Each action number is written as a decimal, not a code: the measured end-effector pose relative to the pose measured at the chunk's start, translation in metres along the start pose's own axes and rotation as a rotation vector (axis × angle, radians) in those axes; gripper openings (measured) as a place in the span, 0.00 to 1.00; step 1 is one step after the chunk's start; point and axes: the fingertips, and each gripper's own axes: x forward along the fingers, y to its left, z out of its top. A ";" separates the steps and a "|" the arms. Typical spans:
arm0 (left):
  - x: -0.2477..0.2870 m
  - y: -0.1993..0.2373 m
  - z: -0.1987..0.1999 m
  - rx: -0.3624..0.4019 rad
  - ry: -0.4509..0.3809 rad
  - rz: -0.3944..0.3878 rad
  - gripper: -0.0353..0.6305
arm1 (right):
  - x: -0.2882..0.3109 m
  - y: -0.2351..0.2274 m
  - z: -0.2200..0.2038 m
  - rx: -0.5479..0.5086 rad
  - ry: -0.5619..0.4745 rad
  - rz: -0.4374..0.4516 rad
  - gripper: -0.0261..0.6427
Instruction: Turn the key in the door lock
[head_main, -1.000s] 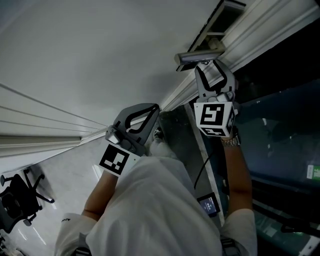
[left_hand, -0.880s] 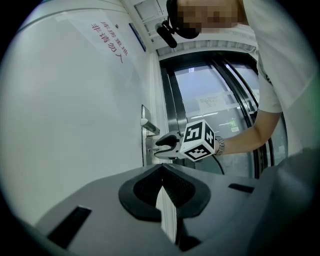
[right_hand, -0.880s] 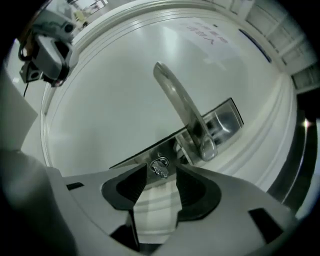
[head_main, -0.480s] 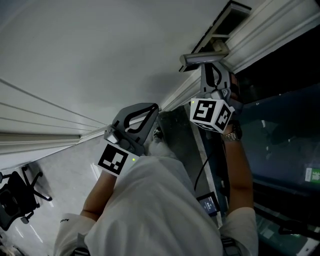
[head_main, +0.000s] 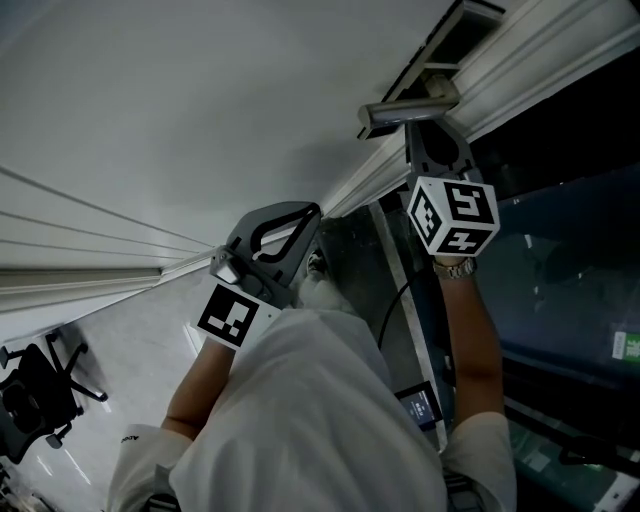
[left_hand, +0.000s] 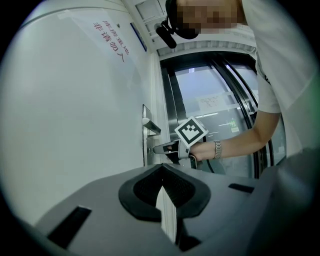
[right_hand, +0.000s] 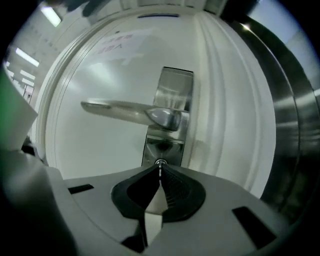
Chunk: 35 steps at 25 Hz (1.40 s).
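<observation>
The right gripper (right_hand: 160, 175) has just been closing its jaws, which now pinch the key (right_hand: 160, 169) at the keyhole of the steel lock plate (right_hand: 167, 142), below the lever handle (right_hand: 125, 111) on the white door (right_hand: 100, 75). The left gripper (left_hand: 162, 172) has its jaws clenched on nothing, nearer and to the left.

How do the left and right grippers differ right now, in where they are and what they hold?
Place: the right gripper is up against the lock plate, just below the lever handle; the left gripper is held back from it. Grip: the right gripper's jaws have just been closing and pinch what looks like the key at their tips; the left gripper's jaws have nothing between them. Shared: both pairs of jaws are together.
</observation>
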 end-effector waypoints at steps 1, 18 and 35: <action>0.000 0.000 0.000 0.004 0.002 -0.003 0.06 | 0.000 -0.001 0.000 0.090 -0.006 0.021 0.06; -0.003 -0.007 -0.001 -0.026 0.002 0.010 0.06 | 0.001 -0.012 -0.005 1.140 -0.051 0.264 0.06; 0.002 -0.009 -0.002 0.012 0.003 -0.016 0.06 | -0.014 0.011 -0.008 -0.755 0.110 -0.049 0.30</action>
